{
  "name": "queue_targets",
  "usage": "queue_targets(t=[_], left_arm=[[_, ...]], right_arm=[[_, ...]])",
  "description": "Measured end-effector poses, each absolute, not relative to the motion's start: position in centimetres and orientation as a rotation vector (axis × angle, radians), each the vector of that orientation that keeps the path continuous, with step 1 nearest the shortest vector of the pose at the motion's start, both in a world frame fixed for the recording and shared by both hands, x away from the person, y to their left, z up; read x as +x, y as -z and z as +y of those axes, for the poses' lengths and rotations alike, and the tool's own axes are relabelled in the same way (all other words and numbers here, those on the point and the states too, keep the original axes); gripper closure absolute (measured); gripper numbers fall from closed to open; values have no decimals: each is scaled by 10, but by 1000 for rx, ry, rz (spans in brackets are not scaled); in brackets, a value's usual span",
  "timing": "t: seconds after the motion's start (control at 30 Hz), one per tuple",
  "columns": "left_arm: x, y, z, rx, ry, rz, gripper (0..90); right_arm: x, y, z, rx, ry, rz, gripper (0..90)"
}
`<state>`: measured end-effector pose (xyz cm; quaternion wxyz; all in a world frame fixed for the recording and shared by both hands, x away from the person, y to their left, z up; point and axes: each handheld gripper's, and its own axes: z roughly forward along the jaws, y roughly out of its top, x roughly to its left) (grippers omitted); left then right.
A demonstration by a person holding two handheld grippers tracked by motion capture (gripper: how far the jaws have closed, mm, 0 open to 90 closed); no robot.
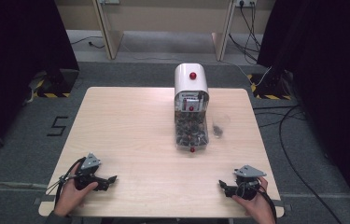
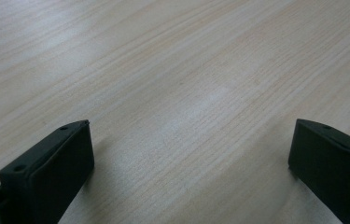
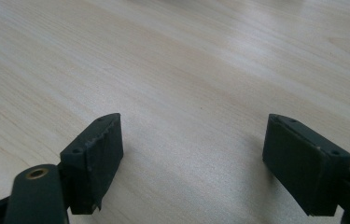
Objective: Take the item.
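A white dispenser [image 1: 191,81] with a red knob stands at the table's middle back, and its clear lower part [image 1: 191,130] is full of small dark pieces. Just to its right stands a small clear cup [image 1: 220,125] with a few dark pieces in it. My left gripper [image 1: 110,181] rests at the front left, held by a hand and pointing right. In the left gripper view my left gripper [image 2: 191,128] is open over bare wood. My right gripper [image 1: 222,186] lies at the front right, pointing left. In the right gripper view my right gripper [image 3: 193,121] is open, with nothing between its jaws.
The light wooden table [image 1: 130,135] has wide bare wood between the grippers and the dispenser. Cables [image 1: 284,140] run over the grey floor to the right. Dark curtains hang on both sides, and white furniture legs [image 1: 108,37] stand behind.
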<state>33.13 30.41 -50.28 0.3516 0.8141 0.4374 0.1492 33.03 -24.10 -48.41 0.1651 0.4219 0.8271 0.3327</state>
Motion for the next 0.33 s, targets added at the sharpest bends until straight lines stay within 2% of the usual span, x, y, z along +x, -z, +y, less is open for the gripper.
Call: queue_targets(t=[0.33], left_arm=[[331,503,304,2107,-386,1132,0]], right_arm=[[330,484,-240,1201,-952,2365,193]])
